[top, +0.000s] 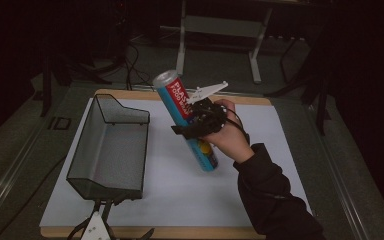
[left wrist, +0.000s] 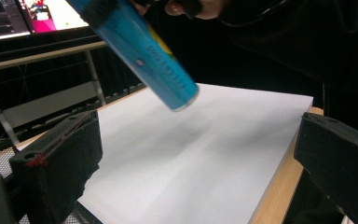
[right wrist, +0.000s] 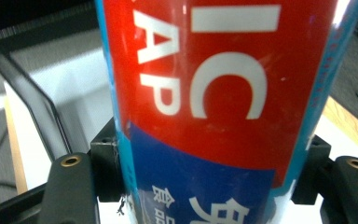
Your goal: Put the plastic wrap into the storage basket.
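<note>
Left gripper [top: 96,227] idles wide open at 6 o'clock by the table edge. Right gripper [top: 200,119] clamps the tube [top: 186,120] mid-length, held clear above the white board [top: 260,165]; long axis runs 11-to-5. Wire basket [top: 111,145] sits at 9 o'clock of it (likely drop target).

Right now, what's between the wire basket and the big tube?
Nothing but bare white board. In the high view, the basket sits apart from the tube, which the right tool holds tilted.

The right gripper [top: 190,125], hand-held, is clamped on a tilted tube [top: 184,117]; the left gripper [left wrist: 200,163] has its jaws spread wide.
</note>
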{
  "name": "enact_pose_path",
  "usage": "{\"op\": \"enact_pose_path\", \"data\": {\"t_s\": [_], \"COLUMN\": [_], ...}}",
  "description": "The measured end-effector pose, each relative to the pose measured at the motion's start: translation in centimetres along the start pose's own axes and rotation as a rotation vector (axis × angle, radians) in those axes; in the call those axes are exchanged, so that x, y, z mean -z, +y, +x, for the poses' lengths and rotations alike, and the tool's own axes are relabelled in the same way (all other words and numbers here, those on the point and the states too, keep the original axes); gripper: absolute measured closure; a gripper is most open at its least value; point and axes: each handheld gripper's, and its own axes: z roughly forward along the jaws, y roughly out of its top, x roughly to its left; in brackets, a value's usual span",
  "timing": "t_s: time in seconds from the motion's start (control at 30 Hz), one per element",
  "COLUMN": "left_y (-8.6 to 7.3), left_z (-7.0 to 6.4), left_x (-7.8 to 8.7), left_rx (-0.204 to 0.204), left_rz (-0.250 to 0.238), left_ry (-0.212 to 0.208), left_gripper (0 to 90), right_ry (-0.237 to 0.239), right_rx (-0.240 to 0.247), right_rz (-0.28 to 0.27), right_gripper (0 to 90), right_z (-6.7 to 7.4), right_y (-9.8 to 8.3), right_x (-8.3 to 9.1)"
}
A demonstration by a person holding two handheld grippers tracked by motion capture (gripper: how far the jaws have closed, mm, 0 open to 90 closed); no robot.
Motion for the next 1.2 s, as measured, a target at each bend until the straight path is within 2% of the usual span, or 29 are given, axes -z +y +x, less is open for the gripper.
{"op": "enact_pose_path", "data": {"t_s": [0.2, 0.33, 0.5, 0.73, 0.83, 0.9, 0.93, 0.97, 1.0, 1.03, 1.1, 1.13, 1.17, 1.2], "left_y": [0.0, 0.0, 0.0, -0.1, -0.1, -0.1, -0.1, -0.1, -0.1, -0.1, -0.1, -0.1, -0.1, -0.1], "left_z": [0.0, 0.0, 0.0, 0.0, -0.1, -0.1, -0.1, -0.1, -0.1, -0.1, -0.1, -0.1, -0.1, -0.1], "left_x": [0.0, 0.0, 0.1, 0.1, 0.1, 0.2, 0.2, 0.2, 0.2, 0.2, 0.2, 0.2, 0.2, 0.2], "left_rx": [-0.002, -0.008, -0.006, -0.002, -0.003, -0.006, -0.006, -0.007, -0.007, -0.008, -0.008, -0.007, -0.005, -0.005], "left_rz": [0.002, -0.002, -0.005, -0.002, -0.004, -0.003, -0.003, -0.004, -0.004, -0.004, -0.003, -0.006, -0.011, -0.011], "left_ry": [0.002, 0.002, 0.011, 0.009, 0.011, 0.009, 0.009, 0.009, 0.009, 0.009, 0.011, 0.008, 0.007, 0.007], "left_gripper": [1.5, 1.5, 1.5, 1.5, 1.5, 1.5, 1.5, 1.5, 1.5, 1.5, 1.5, 1.5, 1.5, 1.5], "right_ry": [-0.009, 0.016, 0.040, 0.079, 0.102, 0.126, 0.126, 0.151, 0.151, 0.173, 0.173, 0.180, 0.190, 0.190], "right_rx": [-0.032, -0.052, -0.084, -0.187, -0.212, -0.247, -0.247, -0.279, -0.279, -0.320, -0.320, -0.342, -0.407, -0.407], "right_rz": [-0.063, -0.079, -0.120, -0.194, -0.206, -0.220, -0.220, -0.224, -0.224, -0.231, -0.231, -0.235, -0.250, -0.250], "right_gripper": [31.8, 31.7, 31.7, 31.7, 31.7, 31.7, 31.7, 31.7, 31.7, 31.7, 31.7, 31.7, 31.7, 31.7], "right_z": [0.6, 1.0, 1.5, 2.2, 2.6, 3.2, 3.2, 3.5, 3.5, 3.7, 3.7, 3.7, 3.6, 3.6], "right_y": [1.7, 2.4, 3.6, 4.7, 4.9, 5.3, 5.3, 5.4, 5.4, 5.5, 5.5, 5.5, 5.3, 5.3], "right_x": [-0.6, -1.1, -2.6, -4.9, -5.7, -6.8, -6.8, -7.7, -7.7, -8.5, -8.5, -8.9, -10.0, -10.0]}}
